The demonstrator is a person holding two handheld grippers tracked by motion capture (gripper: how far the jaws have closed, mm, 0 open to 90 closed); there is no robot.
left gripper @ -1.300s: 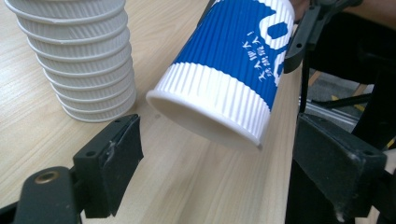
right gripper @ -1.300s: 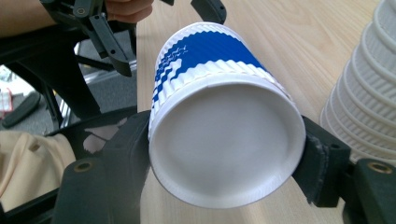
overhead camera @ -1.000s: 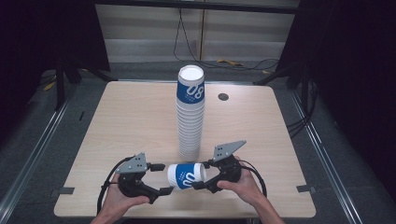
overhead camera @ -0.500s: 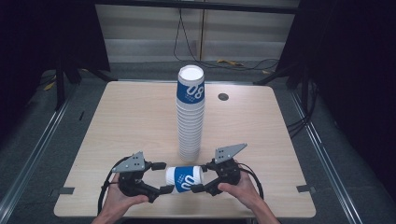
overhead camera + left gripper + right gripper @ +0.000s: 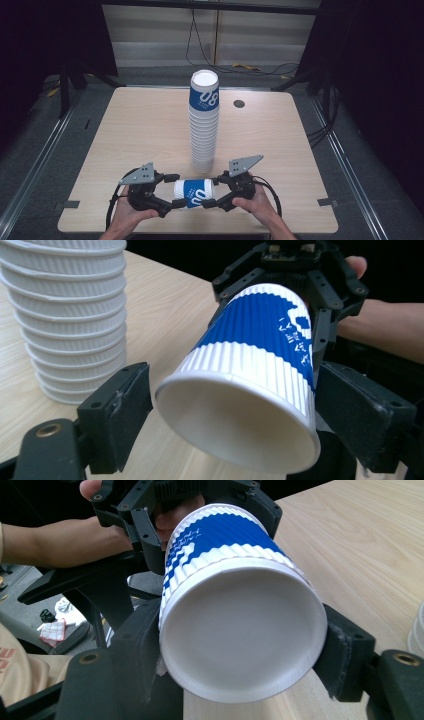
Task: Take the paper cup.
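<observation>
Pinching cup [image 5: 194, 193]: right tongs [image 5: 216, 202] | left tongs [image 5: 172, 191] spreading | wood table [image 5: 140, 130], dark room

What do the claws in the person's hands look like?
Both are black and boxy, made of bolted bars. The left claw and the right claw each carry a grey three-cornered plate on top, and a black cable loops out from each. Their jaws are chunky black blocks. The forearms are bare, with no sleeves in sight.

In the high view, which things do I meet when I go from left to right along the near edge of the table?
Left gripper → blue-and-white ribbed paper cup lying on its side → right gripper.
</observation>
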